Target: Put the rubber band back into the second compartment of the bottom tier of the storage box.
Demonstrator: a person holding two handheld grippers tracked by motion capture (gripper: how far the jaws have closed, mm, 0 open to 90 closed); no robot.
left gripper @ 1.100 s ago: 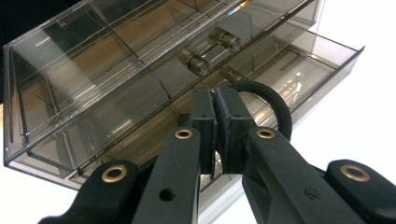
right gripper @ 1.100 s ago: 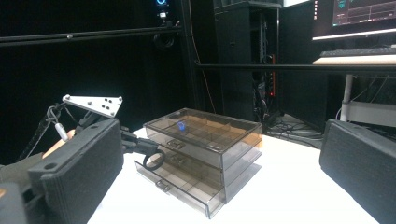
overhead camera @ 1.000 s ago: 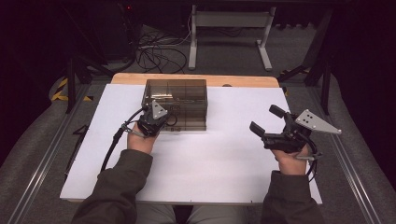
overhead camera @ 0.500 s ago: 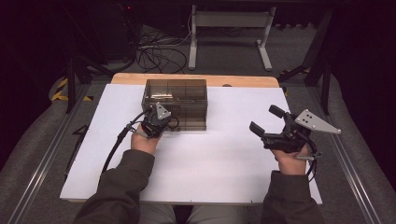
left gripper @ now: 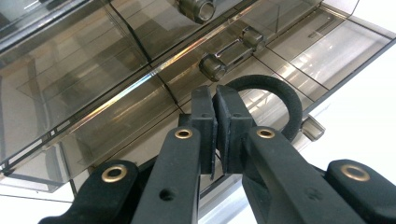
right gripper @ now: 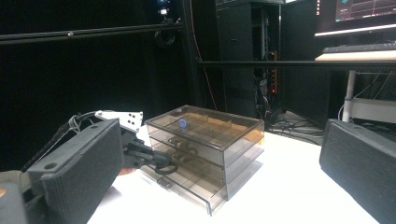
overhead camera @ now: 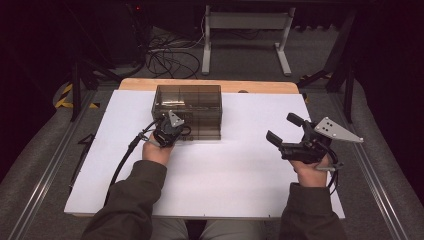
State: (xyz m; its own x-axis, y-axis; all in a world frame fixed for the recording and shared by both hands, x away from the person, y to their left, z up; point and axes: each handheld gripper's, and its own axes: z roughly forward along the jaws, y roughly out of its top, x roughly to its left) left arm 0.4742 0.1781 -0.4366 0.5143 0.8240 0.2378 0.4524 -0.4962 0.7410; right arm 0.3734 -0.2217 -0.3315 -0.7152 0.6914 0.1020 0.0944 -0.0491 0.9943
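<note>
A smoky see-through drawer box (overhead camera: 187, 102) stands at the back middle of the white table (overhead camera: 240, 170). Its lowest drawer (right gripper: 196, 189) is pulled out a little. My left gripper (overhead camera: 177, 134) is at the box's front left, shut on a black elastic loop (left gripper: 282, 100). In the left gripper view the left gripper (left gripper: 215, 105) holds the loop just over the open drawer's compartments, below the drawer knobs (left gripper: 212, 67). From the right gripper view the loop (right gripper: 166, 169) hangs by the drawer fronts. My right gripper (overhead camera: 281, 127) stands open and empty above the table's right side, its pads (right gripper: 79, 170) wide apart.
A wooden board (overhead camera: 260, 86) edges the table's far side. Behind it are cables (overhead camera: 170, 57) and a metal stand (overhead camera: 245, 35) on the floor. Rails (overhead camera: 55, 165) run along both table sides. White tabletop lies bare between the two hands.
My left gripper has sunk a little at the box's front with the loop still in it. The right gripper has kept still.
</note>
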